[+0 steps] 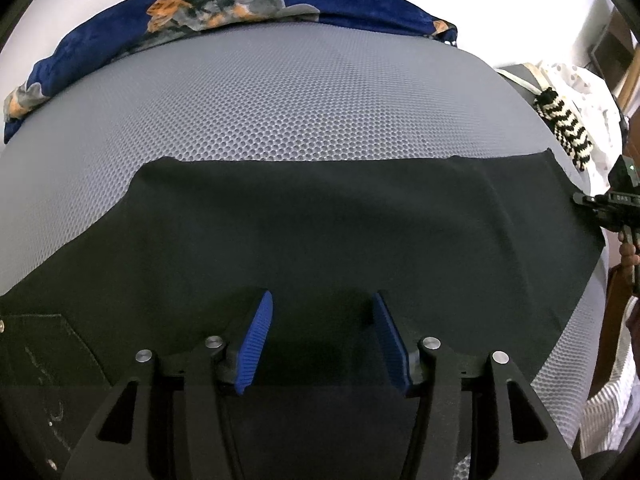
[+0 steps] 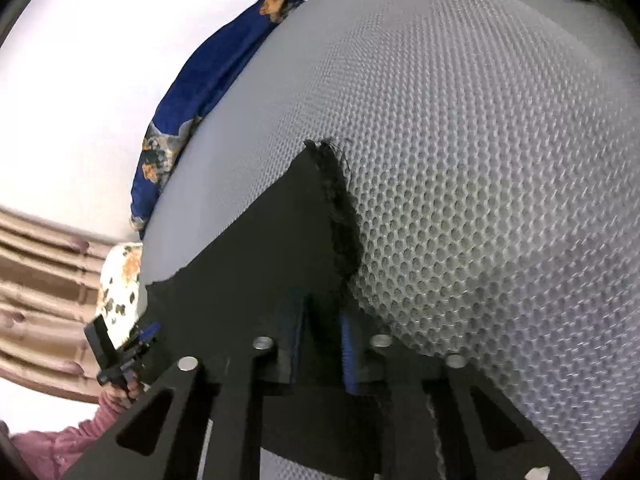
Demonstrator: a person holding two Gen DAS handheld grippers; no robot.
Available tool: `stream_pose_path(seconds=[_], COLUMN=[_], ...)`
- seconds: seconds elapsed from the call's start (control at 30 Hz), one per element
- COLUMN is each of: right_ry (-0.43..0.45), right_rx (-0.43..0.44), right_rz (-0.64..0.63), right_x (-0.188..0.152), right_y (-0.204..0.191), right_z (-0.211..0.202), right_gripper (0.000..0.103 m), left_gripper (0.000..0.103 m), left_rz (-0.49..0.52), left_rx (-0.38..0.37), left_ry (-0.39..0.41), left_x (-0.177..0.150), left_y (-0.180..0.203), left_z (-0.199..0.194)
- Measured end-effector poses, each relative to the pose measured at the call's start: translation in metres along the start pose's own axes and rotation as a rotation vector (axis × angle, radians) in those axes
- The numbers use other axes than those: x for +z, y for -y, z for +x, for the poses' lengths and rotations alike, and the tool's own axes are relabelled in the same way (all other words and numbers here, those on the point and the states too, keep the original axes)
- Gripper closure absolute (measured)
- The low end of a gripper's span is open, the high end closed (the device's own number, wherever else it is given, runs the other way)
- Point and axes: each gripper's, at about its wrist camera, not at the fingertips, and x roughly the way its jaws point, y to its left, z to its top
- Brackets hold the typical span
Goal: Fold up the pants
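Black pants (image 1: pixel 320 220) lie spread flat on a grey mesh mattress (image 1: pixel 280 100). My left gripper (image 1: pixel 322 298) hovers over their near part, its blue pads (image 1: pixel 256 336) wide apart and open, with nothing pinched. My right gripper (image 2: pixel 322 320) sits at the frayed hem corner of the pants (image 2: pixel 260 248). Its blue pads are close together with black cloth between them, shut on the fabric. In the left wrist view the right gripper (image 1: pixel 588 200) shows at the pants' right edge. In the right wrist view the left gripper (image 2: pixel 120 348) shows at the far left, held by a hand.
A blue flowered blanket (image 1: pixel 200 8) lies bunched along the mattress's far edge. A black-and-white striped knit piece (image 1: pixel 564 128) and a white dotted cloth (image 1: pixel 580 80) sit at the right edge. Striped curtains (image 2: pixel 40 280) hang beyond the left side.
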Motion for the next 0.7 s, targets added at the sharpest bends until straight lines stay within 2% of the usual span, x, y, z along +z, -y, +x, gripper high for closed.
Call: stream_pose_path(seconds=[0.1,0.3,0.53,0.7], right_ry=[0.032,0.085,0.076,0.022], right_rx=[-0.053,-0.064,-0.007,0.033], right_rz=[0.011,0.021,-0.037,-0.093], right_x=[-0.006,-0.017,-0.03,-0.037], right_y=[-0.012,-0.059,-0.137,-0.195], right_z=[0.0,-0.005,0.013,0.051], right_gripper=[0.092,0.093,0.094,0.094], left_gripper=[0.049,0.049,0.049,0.049], left_rz=[-0.011,-0.069,-0.123,-0.163], left_rx=[-0.008,-0.041,-0.062,-0.066], left_ry=[0.007,0.036,0.105,0.145], left_x=[-0.001,-0.002,-0.011,-0.023], left_y=[-0.001,-0.015,-0.039,-0.061], left_z=[-0.001,-0.012,-0.041,-0.062])
